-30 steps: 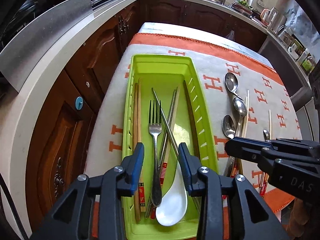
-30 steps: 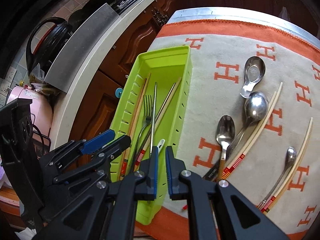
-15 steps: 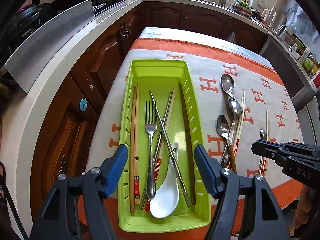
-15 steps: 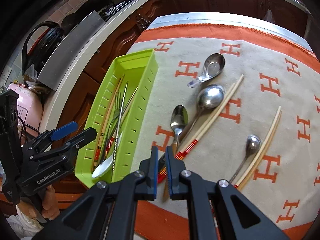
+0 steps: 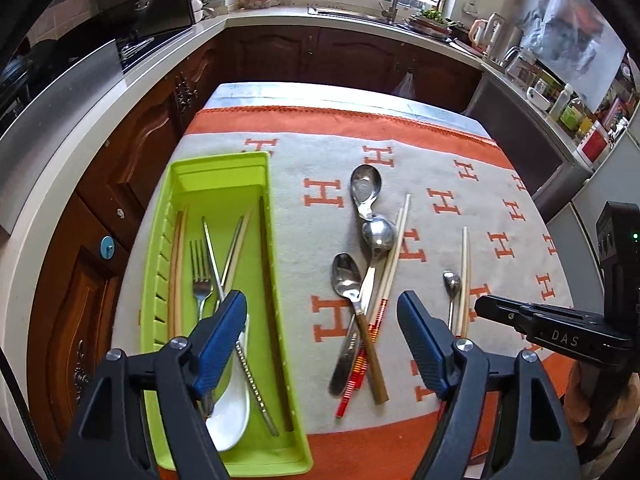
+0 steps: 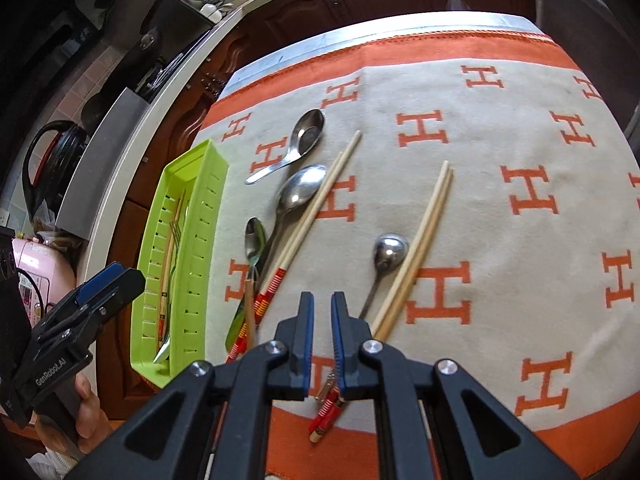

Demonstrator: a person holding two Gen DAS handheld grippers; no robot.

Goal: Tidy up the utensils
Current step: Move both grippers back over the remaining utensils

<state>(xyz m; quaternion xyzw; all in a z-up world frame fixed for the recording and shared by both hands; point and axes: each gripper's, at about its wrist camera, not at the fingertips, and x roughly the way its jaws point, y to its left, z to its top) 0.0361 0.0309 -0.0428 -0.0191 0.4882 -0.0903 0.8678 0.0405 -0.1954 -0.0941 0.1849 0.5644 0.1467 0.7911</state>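
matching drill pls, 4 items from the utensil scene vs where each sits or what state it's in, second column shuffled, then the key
Things:
1. white ceramic spoon
2. short-handled metal spoon
3. left tongs
4. right tongs

Place or state:
A. shut, nothing between the pads
B. inside the green tray, at its near end
C. on the cloth, farthest of the loose spoons
D. jaws opening, nothing between them

Pairs: 1-B, 2-C, 3-D, 4-A
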